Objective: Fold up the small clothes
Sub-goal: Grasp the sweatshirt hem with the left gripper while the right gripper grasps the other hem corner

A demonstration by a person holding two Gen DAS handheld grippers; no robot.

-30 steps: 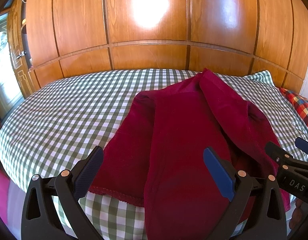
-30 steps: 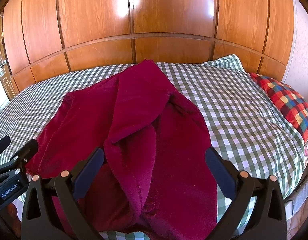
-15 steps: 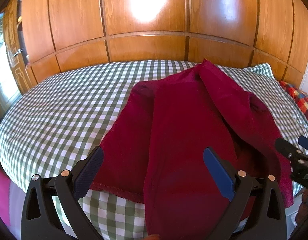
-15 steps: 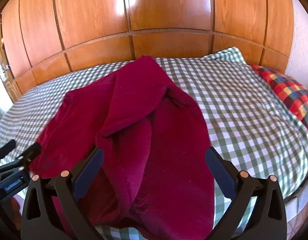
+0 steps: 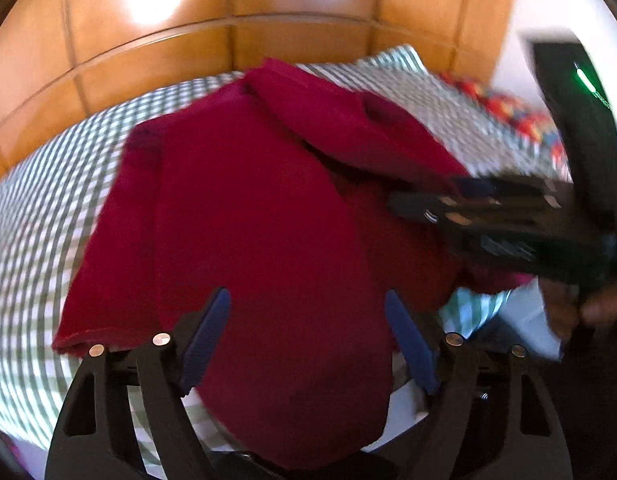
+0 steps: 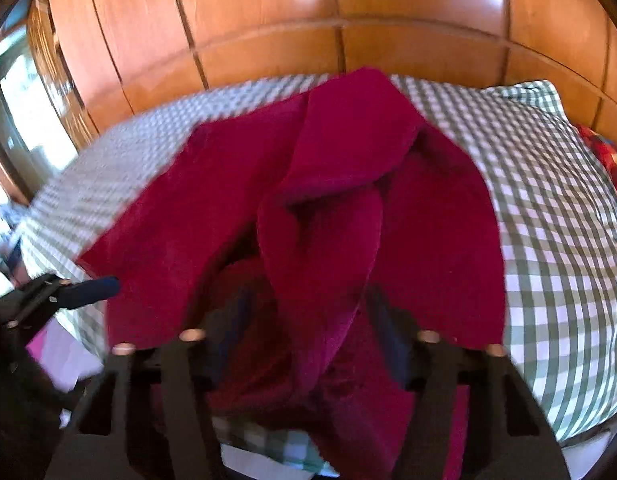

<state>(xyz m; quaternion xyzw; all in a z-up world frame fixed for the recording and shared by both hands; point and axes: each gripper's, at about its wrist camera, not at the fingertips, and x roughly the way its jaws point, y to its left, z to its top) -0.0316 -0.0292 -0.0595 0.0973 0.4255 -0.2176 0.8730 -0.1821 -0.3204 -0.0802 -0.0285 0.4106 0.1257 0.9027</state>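
Between the spread blue-padded fingers of the left claw [image 5: 306,344] and of the right claw [image 6: 306,336], both gripping nothing: crumpled dark-red knit garment [image 5: 248,216], draped over the near edge of a green-and-white checked bed [image 6: 548,208], wooden panelling [image 6: 268,12] behind.

Matt crimson cloth garment [image 5: 248,208] on checked cotton bedsheet [image 6: 548,216]; glossy wood panelling [image 6: 268,12].
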